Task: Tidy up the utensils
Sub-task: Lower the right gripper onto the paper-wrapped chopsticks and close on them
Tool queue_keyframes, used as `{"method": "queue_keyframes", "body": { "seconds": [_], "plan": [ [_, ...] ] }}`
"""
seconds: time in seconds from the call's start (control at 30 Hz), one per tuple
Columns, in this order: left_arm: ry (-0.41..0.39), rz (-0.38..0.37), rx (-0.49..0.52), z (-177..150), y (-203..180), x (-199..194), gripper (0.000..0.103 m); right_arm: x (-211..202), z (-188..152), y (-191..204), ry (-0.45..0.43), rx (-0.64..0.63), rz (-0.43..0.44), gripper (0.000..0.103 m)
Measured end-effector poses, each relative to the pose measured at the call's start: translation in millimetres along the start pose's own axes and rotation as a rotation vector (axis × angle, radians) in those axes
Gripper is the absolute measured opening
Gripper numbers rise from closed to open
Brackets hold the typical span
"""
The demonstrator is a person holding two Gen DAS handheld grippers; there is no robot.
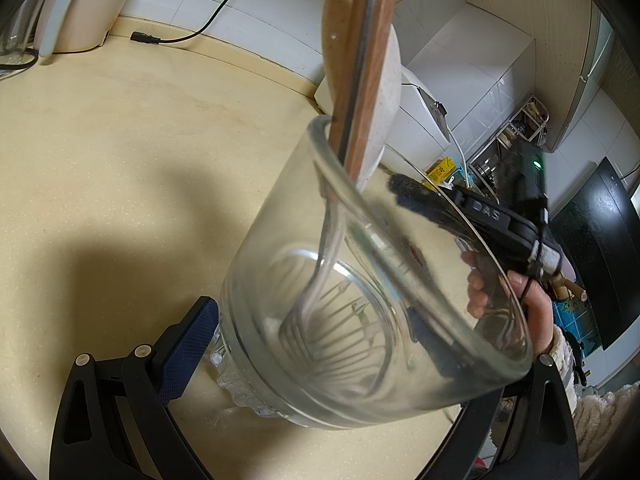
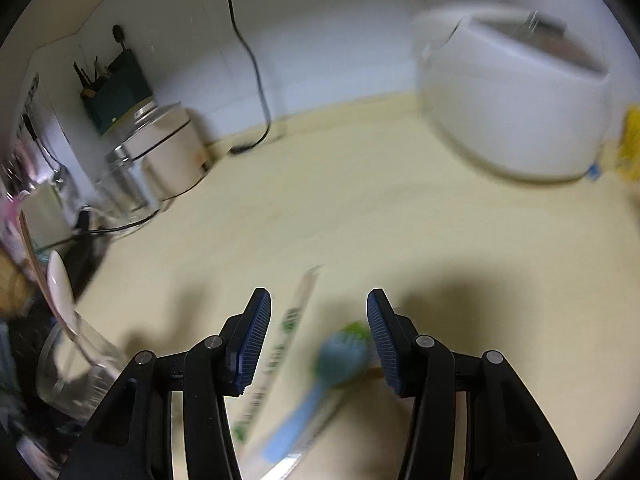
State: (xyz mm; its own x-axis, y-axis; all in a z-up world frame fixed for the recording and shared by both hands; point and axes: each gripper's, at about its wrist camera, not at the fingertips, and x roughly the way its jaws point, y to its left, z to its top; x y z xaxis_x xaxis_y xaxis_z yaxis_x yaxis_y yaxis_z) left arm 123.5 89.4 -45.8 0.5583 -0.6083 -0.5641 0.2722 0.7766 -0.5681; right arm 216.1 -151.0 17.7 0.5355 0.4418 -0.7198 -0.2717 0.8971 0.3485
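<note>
Cream-coloured desk point(image 2: 360, 208) runs back to a white wall, with a rice cooker point(image 2: 512, 108) at the right. On the left, the left gripper point(image 1: 312, 344) clamps a tilted glass jar point(image 1: 360, 280) that already carries a wooden-handled utensil point(image 1: 368, 56) and a pale spatula point(image 1: 388, 80), so part of the sorting looks done. Further right, a wrapped pair of chopsticks point(image 2: 280, 356) and a blue spoon point(image 2: 320, 384) lie loose on the desk, not yet collected. Above them the right gripper point(image 2: 320, 340) hangs wide apart, holding nothing.
</note>
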Motion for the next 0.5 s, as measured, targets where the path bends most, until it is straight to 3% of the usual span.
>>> {"method": "queue_keyframes", "body": {
  "seconds": [0.13, 0.27, 0.5],
  "plan": [
    [0.000, 0.000, 0.000, 0, 0, 0, 0.098, 24, 3, 11, 0.062, -0.006, 0.003, 0.051],
    [0.000, 0.000, 0.000, 0, 0, 0, 0.098, 52, 6, 21, 0.126, -0.025, -0.066, 0.051],
    [0.000, 0.000, 0.000, 0, 0, 0, 0.098, 74, 3, 38, 0.159, -0.119, -0.158, 0.050]
  ]
}}
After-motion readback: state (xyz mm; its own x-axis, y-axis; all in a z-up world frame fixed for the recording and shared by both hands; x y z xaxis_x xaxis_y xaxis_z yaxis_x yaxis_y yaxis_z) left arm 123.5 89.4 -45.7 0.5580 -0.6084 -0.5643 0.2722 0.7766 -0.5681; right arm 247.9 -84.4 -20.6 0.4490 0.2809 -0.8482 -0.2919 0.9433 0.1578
